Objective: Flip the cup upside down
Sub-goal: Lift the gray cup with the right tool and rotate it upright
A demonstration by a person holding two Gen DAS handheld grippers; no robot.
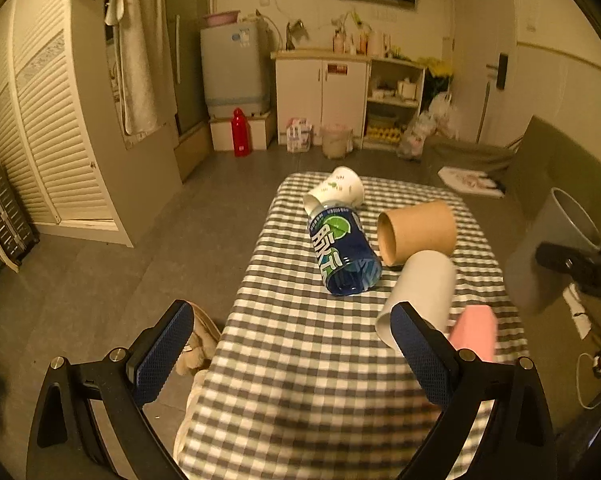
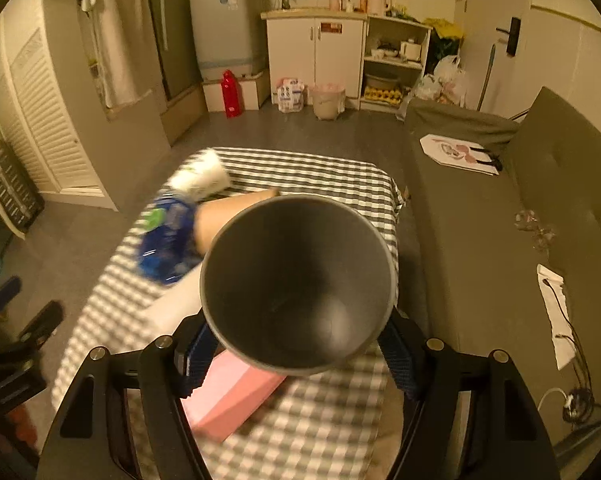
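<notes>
My right gripper (image 2: 300, 350) is shut on a grey cup (image 2: 296, 288), held above the checkered table (image 2: 320, 412) with its open mouth facing the camera. The same cup (image 1: 556, 240) shows at the right edge of the left wrist view, off the table's right side. My left gripper (image 1: 292, 340) is open and empty over the near left part of the table (image 1: 300, 360). A white cup (image 1: 420, 292), a brown paper cup (image 1: 418, 232), a blue printed cup (image 1: 344, 252) and a white printed cup (image 1: 334, 192) lie on their sides on the table.
A pink block (image 1: 474, 332) lies on the table by the white cup, below my right gripper (image 2: 228, 396). A sofa (image 2: 480, 208) stands right of the table. Cabinets, a washing machine and a red bottle (image 1: 240, 132) stand at the far wall.
</notes>
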